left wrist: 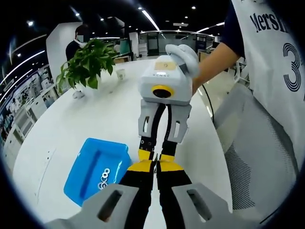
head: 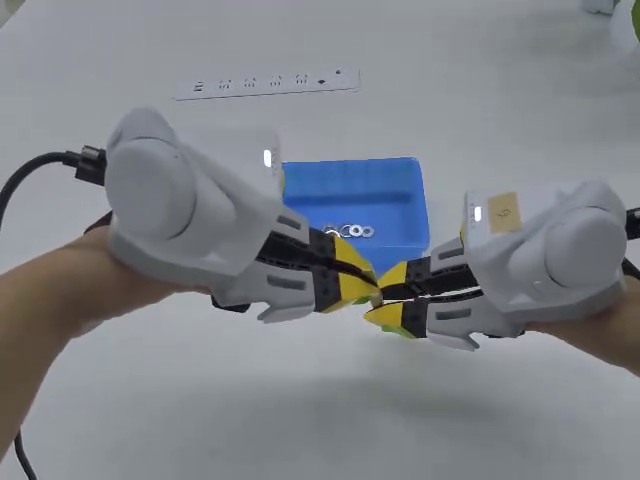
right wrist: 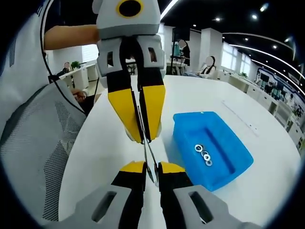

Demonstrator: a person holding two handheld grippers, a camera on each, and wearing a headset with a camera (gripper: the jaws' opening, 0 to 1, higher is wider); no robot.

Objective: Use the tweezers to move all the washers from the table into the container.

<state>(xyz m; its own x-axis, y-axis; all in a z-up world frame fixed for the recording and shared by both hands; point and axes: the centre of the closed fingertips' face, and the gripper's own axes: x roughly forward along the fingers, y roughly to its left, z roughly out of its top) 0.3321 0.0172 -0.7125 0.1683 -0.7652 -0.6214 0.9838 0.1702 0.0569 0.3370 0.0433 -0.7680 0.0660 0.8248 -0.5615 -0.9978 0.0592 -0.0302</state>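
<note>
The blue container sits on the table just beyond the two grippers, open side up. A small cluster of washers lies on its floor against the near wall. They also show as a short row in the left gripper view and the right gripper view.

The table is white and wide. A power strip lies flat on it well beyond the container. In the left gripper view a potted plant stands at the far end of the table, with an open office under ceiling lights behind it. A mesh chair stands beside the table on the person's side.

The left gripper comes in from the left and the right gripper from the right. They are held above the table, and their yellow tips meet nose to nose near the middle. The tweezers run as a thin metal pair of blades from between the left gripper's tips into the right gripper's jaws. Both claws are clenched on the tweezers, one at each end. A forearm reaches in behind each gripper from the near edge
</note>
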